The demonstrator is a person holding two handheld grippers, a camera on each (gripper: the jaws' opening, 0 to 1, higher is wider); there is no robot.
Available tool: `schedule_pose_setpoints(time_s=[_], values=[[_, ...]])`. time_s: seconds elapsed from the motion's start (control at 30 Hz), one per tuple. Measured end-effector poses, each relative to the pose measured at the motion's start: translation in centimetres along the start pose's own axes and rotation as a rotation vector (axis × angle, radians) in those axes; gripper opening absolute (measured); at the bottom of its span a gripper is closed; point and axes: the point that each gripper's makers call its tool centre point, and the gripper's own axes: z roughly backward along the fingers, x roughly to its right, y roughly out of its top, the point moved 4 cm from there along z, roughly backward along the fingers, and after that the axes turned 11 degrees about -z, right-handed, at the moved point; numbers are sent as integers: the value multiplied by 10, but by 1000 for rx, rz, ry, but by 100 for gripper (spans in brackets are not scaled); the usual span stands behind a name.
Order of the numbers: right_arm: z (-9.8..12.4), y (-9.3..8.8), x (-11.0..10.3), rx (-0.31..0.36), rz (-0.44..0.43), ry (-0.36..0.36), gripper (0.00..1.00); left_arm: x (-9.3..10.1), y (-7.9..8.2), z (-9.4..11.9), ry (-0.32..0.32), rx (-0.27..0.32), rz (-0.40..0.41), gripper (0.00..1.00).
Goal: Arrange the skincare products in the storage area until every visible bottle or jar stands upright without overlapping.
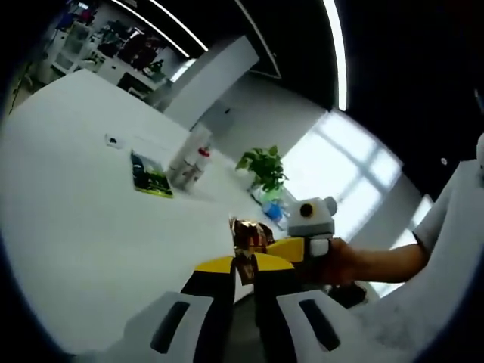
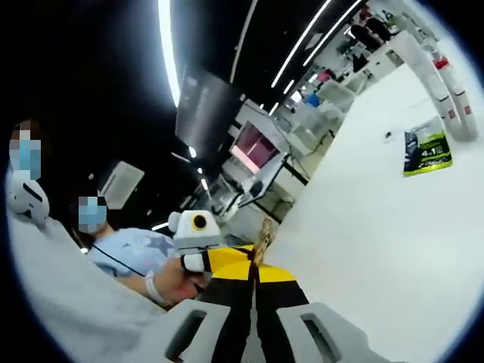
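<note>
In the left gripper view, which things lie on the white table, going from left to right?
Small dark object → green packet → two bottles → potted plant → blue-capped container.

Tabletop [image 1: 83, 204] broad, open. Obstacles at far side: two bottles [image 1: 189, 162], green packet [image 1: 151, 175] beside them, potted plant [image 1: 265, 172] near edge.

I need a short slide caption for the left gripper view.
Left gripper shut on a shiny wrapper above the white table.
</note>
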Motion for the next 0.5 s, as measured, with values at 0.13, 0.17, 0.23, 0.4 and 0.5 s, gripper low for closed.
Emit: schedule_pose_setpoints(time_s=[0.13, 0.17, 0.23, 0.4, 0.5], values=[[2, -2, -4, -29, -9, 32, 0, 4, 1, 0, -33, 8, 8, 4], [1, -4, -5, -45, -1, 36, 0, 5, 1, 0, -40, 12, 10, 5], [0, -8, -7, -66, 11, 52, 0, 6, 2, -1, -44, 19, 15, 7], [-2, -11, -8, -70, 2, 55, 0, 7, -2, -2, -46, -5, 7, 3], [-2, -11, -5, -67, 0, 33, 0, 7, -1, 0, -54, 1, 20, 0]])
